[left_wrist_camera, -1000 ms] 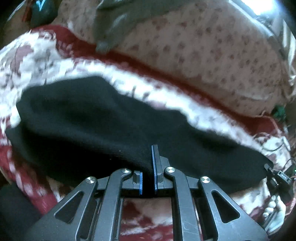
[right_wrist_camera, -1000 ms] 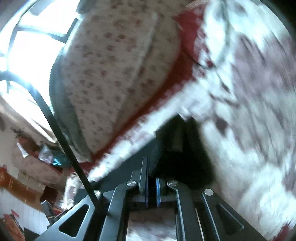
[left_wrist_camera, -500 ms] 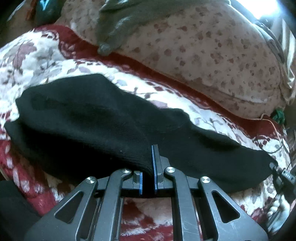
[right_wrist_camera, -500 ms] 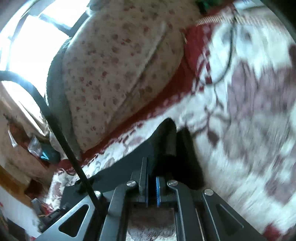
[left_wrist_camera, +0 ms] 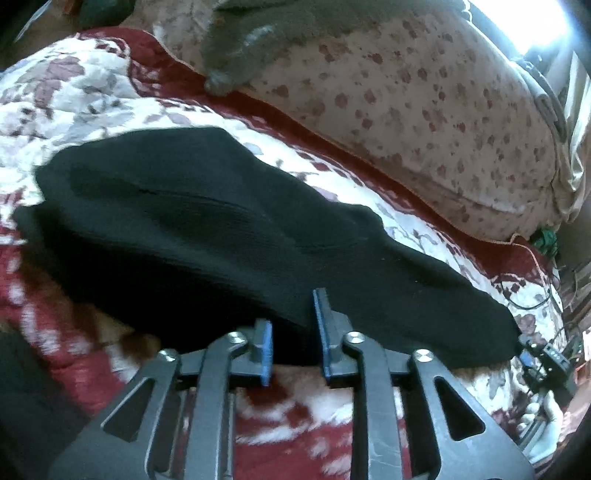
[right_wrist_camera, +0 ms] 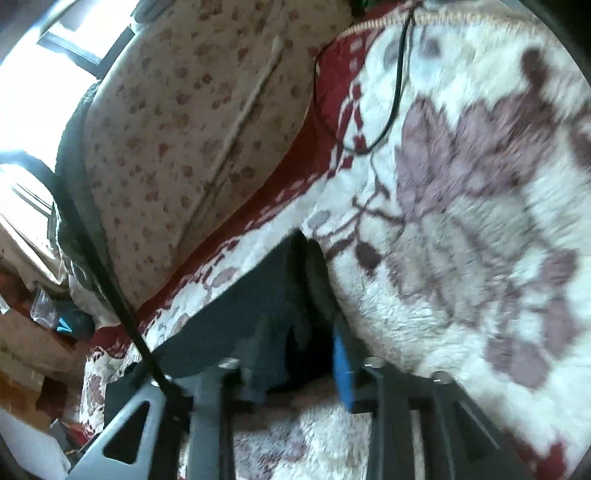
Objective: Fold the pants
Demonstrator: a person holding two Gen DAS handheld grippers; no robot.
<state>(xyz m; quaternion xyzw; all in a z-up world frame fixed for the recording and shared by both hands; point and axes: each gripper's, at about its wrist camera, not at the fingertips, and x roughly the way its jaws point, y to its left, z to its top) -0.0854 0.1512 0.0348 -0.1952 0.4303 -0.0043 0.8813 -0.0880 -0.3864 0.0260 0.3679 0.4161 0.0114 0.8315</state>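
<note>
- The left gripper (left_wrist_camera: 293, 341), which was clamped tight on the near edge of the black pants (left_wrist_camera: 229, 240) half a second ago, now has its jaws parted with a clear gap between the blue pads; the cloth edge lies in that gap but is no longer pinched.
- The right gripper (right_wrist_camera: 303, 354) has done the same: a second ago its pads were shut on the dark fabric, and now they stand apart with the end of the pants (right_wrist_camera: 273, 295) loose between them.
- Judgement: both ends have just been let go together, so a fold has likely been laid down and this step is finishing; the next move would be to draw back and take a new hold for another fold.
- The pants lie as a long flat band across the flowered red-and-white blanket (left_wrist_camera: 92, 96), running from the left of the left view to its far right, where the other gripper's hardware shows just at the tip.
- The far long edge looks smooth; the near edge droops slightly over the left gripper's pads.
- Behind the pants sits a spotted cushion (left_wrist_camera: 424, 110), near but not touching, with a grey cloth (left_wrist_camera: 258, 33) draped on it.
- Bare blanket lies open on the near side and beyond the right-hand end.
- A thin black cable (right_wrist_camera: 397, 85) rests on the blanket past the right end; it could snag a sideways sweep.
</note>
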